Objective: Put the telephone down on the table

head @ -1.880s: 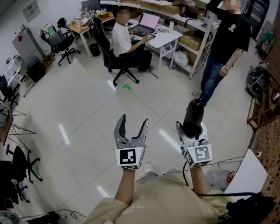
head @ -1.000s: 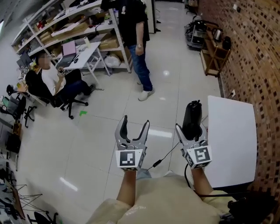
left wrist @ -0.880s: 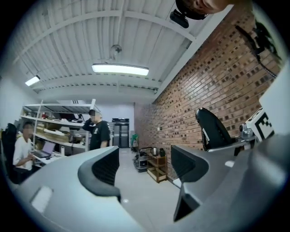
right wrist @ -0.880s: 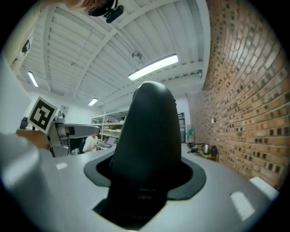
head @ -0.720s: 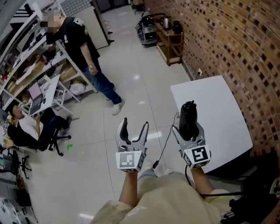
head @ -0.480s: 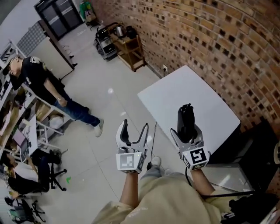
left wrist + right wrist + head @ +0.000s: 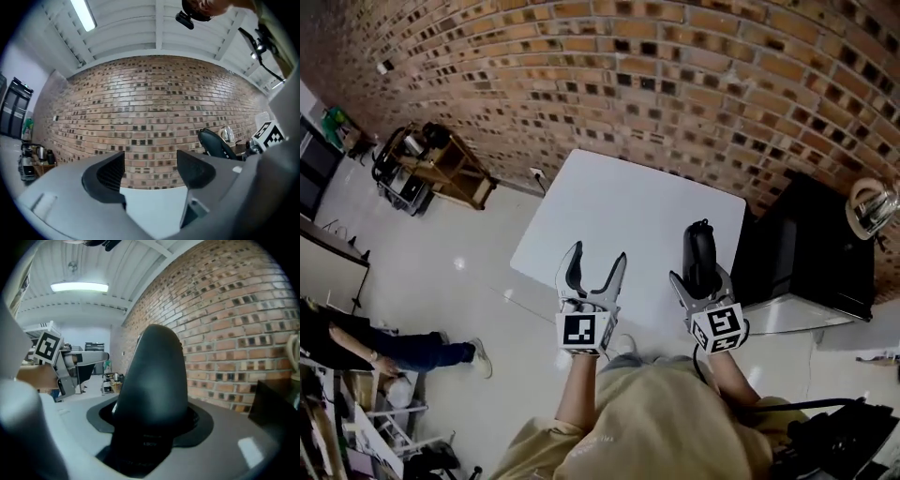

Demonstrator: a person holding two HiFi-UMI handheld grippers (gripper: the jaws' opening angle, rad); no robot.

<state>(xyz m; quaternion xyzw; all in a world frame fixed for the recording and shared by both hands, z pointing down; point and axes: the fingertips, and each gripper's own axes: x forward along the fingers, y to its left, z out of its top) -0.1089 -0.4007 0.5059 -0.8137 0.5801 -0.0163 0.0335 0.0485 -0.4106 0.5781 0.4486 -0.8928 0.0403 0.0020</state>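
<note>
In the head view the lower half of the telephone point(image 7: 700, 242) is hidden between the jaws of the right gripper point(image 7: 701, 274), and parts of the near edge of the table point(image 7: 619, 202) disappear behind it and the left gripper point(image 7: 598, 255). At 8 o'clock the left edge cuts off a person point(image 7: 412, 354); only legs and a forearm show. The things on the wooden cart point(image 7: 431, 161) at 10 o'clock are too small to tell. In the right gripper view the print low on the telephone is too blurred to read
</note>
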